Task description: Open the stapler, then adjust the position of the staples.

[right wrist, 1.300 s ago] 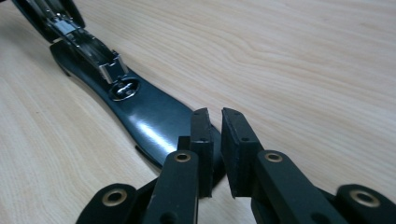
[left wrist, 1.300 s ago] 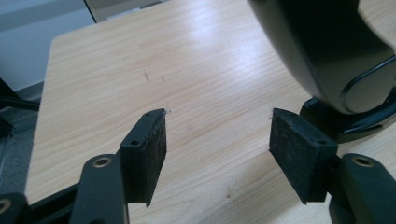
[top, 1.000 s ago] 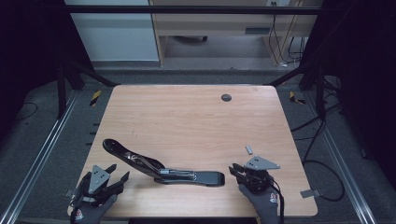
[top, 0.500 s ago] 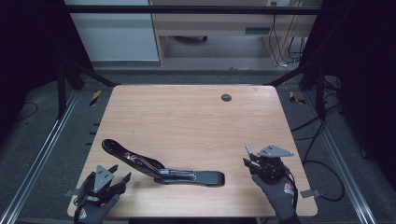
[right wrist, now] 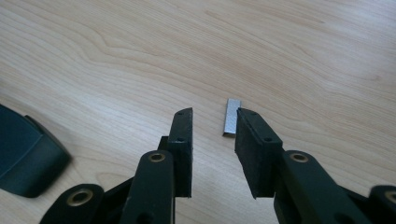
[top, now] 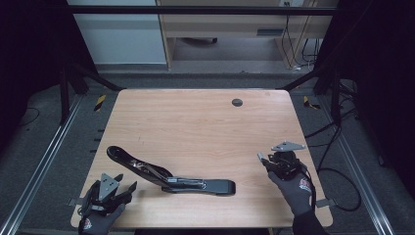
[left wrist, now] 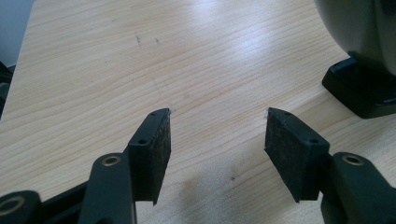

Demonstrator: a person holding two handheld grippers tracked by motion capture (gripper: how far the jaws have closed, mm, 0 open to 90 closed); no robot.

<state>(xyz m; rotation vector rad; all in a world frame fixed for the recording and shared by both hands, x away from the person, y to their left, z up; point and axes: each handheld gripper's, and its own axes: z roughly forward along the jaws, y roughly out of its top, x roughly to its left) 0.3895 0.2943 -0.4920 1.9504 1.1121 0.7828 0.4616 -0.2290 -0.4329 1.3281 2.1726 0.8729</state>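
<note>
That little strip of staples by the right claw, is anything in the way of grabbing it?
Nothing visible. The strip of staples lies on bare table beside the right claw, just past one fingertip; its jaws stand open and empty.

Table (top: 205, 127) lit evenly from above, bg and frame edges rly dark; slight glare upper middle in left gripper view, close-ups a bit soft.

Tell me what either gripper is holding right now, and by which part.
Nothing is held. Left gripper is open over bare table; right gripper is open beside a small silver staple strip.
</note>
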